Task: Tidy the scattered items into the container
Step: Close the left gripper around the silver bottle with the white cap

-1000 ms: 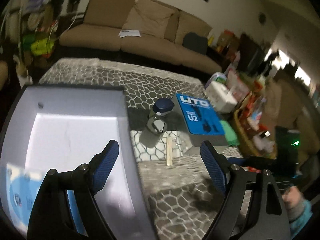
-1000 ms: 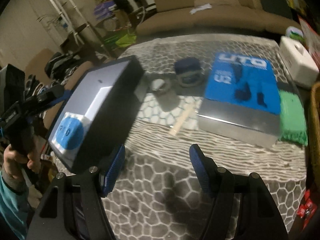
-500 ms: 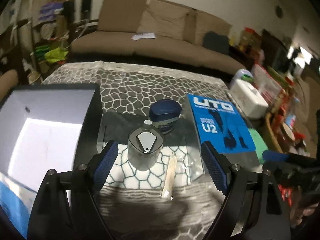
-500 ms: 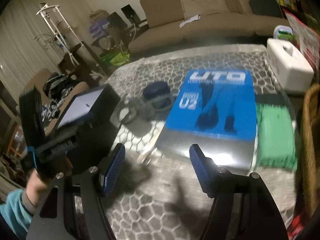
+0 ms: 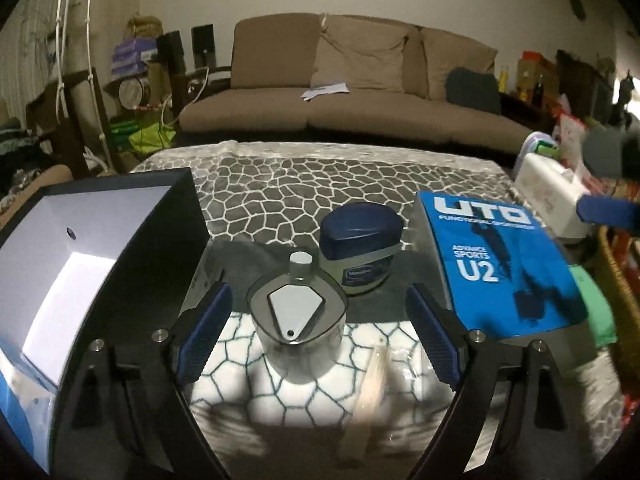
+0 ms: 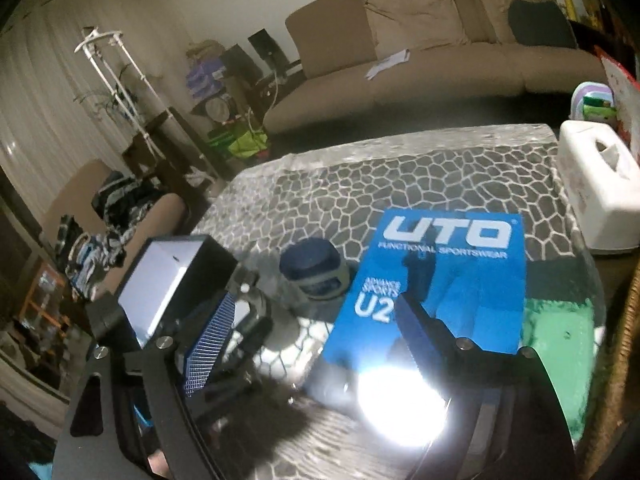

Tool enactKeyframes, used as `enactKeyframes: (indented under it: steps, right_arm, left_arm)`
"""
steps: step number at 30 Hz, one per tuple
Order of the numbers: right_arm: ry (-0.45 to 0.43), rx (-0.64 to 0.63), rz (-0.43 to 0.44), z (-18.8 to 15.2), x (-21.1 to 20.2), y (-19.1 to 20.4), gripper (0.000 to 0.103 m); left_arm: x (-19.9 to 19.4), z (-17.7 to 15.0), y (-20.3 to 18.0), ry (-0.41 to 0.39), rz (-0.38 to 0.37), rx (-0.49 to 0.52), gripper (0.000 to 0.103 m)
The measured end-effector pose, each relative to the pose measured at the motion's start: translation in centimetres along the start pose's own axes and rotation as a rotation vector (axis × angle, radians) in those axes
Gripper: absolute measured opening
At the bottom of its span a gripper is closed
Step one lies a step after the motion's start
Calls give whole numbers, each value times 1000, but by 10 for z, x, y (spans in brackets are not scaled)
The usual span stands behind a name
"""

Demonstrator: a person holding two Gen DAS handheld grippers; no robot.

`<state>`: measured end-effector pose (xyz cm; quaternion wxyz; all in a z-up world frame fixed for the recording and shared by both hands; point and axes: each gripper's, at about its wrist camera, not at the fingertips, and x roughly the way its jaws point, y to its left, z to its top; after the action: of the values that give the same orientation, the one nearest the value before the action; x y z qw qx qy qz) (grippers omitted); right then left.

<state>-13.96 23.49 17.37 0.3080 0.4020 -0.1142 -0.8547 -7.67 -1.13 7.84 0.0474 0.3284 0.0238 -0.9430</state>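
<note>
Left gripper: jaws spread wide, nothing between the pads touching them; the blue-ribbed pads stand either side of the clear bottle without contact.
Right gripper: jaws apart, holding nothing; it hangs over the near part of the blue box, its left pad toward the open container. Its blue tip shows in the left wrist view at 3 o'clock.
Clear bottle: upright on the table, small white cap, a pale diamond-shaped face toward the camera; centred between the left gripper's pads.
Jar: dark blue lid, pale body with a blue label, upright, just beyond the bottle at 1 o'clock and near or touching it.
Wooden stick: flat, pale, apparently in a clear wrapper, lying on the table at 5 o'clock from the bottle.
Container: black box with a white inside, open, at 9 o'clock from the bottle, near it; something blue shows in its near corner.
Blue box: flat, printed "UTO" and "U2", lying at 3 o'clock from the jar.
Green cloth: beside the blue box on its far right side.
Table: grey-and-white cobble-pattern top.
Tissue box: white, at the table's right edge.
Sofa: tan, behind the table at 12 o'clock.
</note>
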Motion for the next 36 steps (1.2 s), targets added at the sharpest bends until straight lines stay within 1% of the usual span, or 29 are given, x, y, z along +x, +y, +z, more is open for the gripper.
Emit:
enactKeyframes:
  steps: [3,8,15,16,17,19,24,27,29,31,33,34,35,36]
  right_arm:
    - [12,-10,10,9,14,2,85]
    - [18,-47,-5,21,32,8,85]
    - [25,-51,-6,24,51,7,85]
    - [27,-53,-7,24,53,7,85]
    - [32,-53,-7,23,56,7,85]
    - [41,-50,-13,22,62,7,85]
    - [55,-53,-30,21,72,6,85]
    - [53,-55,-34,21,72,6,85]
    - [49,-58,-45,21,74,5,85]
    - [44,-59,-59,20,75,4,85]
    - [31,-57,-61,20,74,2,85]
    - [21,-60,-59,19,73,1,85]
    - [12,-68,-60,18,72,2,86]
    - [-3,-87,-71,17,72,5,94]
  left_arm:
    - [13,-1,-1,2,-2,-12,88]
    - [30,0,-1,-1,-3,-30,88]
    - [48,-1,-2,-2,-8,-48,88]
    - [50,-1,-1,-4,-9,-51,85]
    - [52,-1,-1,-7,-4,-53,75]
    - [55,0,1,-3,4,-63,59]
    - [58,2,7,-8,-11,-89,58]
    - [52,1,8,-25,-27,-92,57]
    - [43,0,6,-36,-40,-70,56]
    - [29,-2,5,-56,-57,-58,56]
    - [16,-2,8,-59,-81,-72,56]
    - [3,-3,11,-65,-103,-87,56]
    - [-7,-3,13,-73,-120,-100,56]
    - [-16,-3,14,-78,-141,-109,56]
